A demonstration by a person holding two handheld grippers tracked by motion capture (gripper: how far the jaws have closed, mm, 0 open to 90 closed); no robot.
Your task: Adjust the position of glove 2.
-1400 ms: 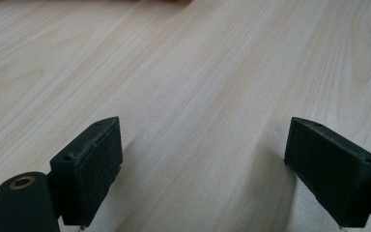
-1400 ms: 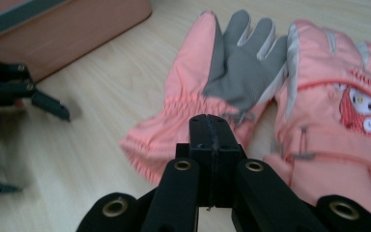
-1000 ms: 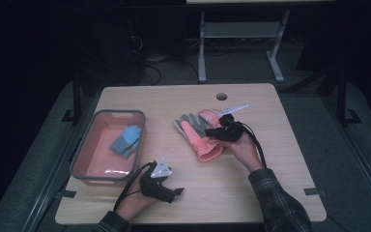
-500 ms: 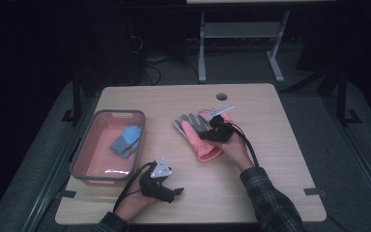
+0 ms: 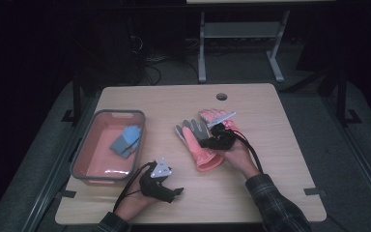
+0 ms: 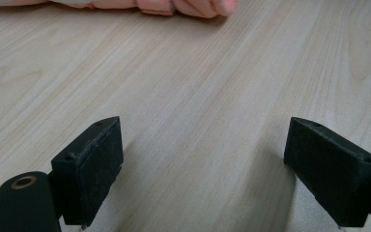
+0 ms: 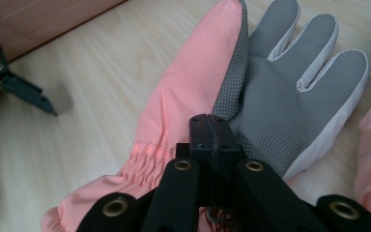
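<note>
Now your right gripper [image 5: 218, 138], jaws pressed together, has slid left onto the pink-and-grey padded winter glove [image 5: 196, 141] at mid-table, apparently pinching its palm fabric for a lift. Your left gripper [image 5: 160, 182] waits near the front edge, jaws wide, holding nothing.

Bin [image 5: 81, 155] at table's [image 5: 280, 125] left, cloth [image 5: 125, 141] inside; gloves [image 5: 199, 140] mid-table.
</note>
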